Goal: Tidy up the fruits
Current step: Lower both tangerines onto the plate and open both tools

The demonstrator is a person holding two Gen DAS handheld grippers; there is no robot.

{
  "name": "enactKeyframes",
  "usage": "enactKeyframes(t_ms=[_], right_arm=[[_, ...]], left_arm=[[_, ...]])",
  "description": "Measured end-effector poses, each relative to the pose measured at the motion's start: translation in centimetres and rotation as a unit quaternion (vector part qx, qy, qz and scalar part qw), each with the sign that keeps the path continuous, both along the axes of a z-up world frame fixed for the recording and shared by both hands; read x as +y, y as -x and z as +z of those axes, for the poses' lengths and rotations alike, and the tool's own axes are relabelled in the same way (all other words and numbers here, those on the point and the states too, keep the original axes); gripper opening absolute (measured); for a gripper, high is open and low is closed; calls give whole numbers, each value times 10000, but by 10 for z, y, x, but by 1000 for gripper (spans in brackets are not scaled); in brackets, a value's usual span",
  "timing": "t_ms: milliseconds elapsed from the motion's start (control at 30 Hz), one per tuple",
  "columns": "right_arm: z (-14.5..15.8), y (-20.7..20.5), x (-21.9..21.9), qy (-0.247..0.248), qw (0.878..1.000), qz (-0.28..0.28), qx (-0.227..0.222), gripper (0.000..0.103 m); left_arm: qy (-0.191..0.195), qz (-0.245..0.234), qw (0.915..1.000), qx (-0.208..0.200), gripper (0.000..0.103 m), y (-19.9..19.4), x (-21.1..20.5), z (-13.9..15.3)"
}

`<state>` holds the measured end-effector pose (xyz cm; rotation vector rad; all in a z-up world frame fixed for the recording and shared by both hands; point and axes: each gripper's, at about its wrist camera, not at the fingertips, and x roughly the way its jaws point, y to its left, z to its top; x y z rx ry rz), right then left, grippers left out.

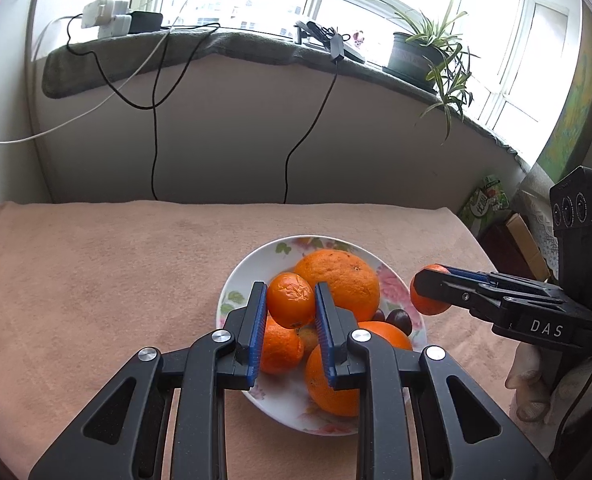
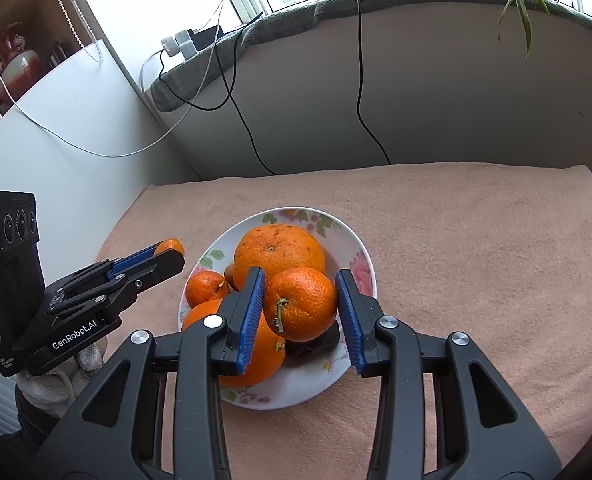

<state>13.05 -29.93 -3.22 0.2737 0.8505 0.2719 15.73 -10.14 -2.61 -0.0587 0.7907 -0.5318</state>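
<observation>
We count two grippers | left gripper (image 1: 289, 312) clamps one mandarin (image 1: 290, 299) | right gripper (image 2: 300, 312) clamps another tangerine (image 2: 300, 309) | one plate (image 2: 360, 258): two oranges (image 2: 277, 250)

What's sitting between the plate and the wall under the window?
Nothing: only bare pink towel lies between the plate and the wall, clearest in the right wrist view.

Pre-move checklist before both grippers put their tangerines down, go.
1. Left gripper shut on small tangerine: ok.
2. Right gripper shut on stemmed tangerine: ok.
3. Both fruits lifted clear of the pile: cannot tell, each wrist view looks straight over it.
4. Grippers apart from each other: ok.
5. Free spot on floral plate: not ok, the big orange and the others fill it.
6. Bare towel beside the plate: ok.
</observation>
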Motion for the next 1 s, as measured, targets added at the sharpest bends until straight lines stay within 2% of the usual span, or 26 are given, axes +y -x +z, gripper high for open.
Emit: enactKeyframes(t_ms=[1000], right_arm=[[-7, -4, 0, -29, 9999, 76, 131, 39]], left_arm=[[18, -15, 10000, 51, 22, -3, -2, -1]])
